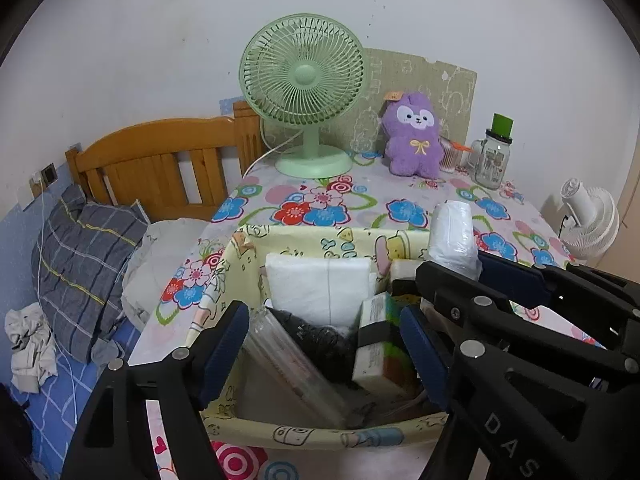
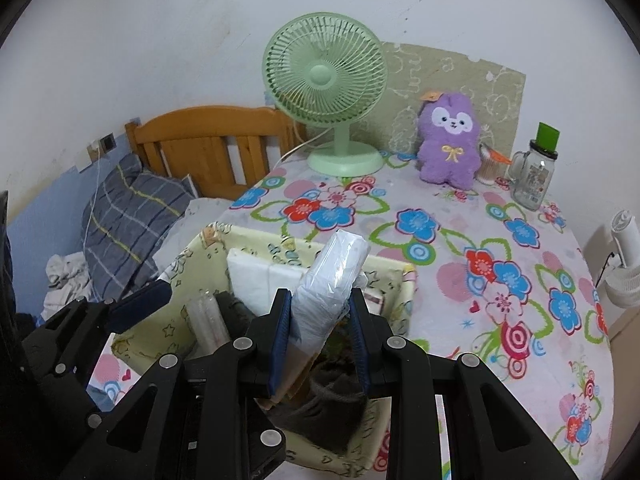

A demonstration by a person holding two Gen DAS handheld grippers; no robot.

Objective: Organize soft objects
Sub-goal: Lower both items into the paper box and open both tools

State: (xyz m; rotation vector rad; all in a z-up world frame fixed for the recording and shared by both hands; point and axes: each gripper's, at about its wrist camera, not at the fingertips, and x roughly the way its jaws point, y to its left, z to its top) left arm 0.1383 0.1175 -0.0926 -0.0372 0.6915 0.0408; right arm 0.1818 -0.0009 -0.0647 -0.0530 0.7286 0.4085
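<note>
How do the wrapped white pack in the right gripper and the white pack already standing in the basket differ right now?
The held pack is clamped in the right gripper above the basket; the basket pack stands inside it, untouched. The held pack leans and looks narrower, in glossy, crinkled wrap; the basket pack is upright, broader and matte. Both are white, soft-looking packs.

A green desk fan [image 1: 303,92] stands at the back of the flowered tablecloth [image 1: 360,200], with a glass mug jar [image 1: 491,158] to its right. Left of the table, a wooden headboard [image 1: 160,160] and plaid pillow [image 1: 86,268]; far right, probably a white fan [image 1: 588,222].
</note>
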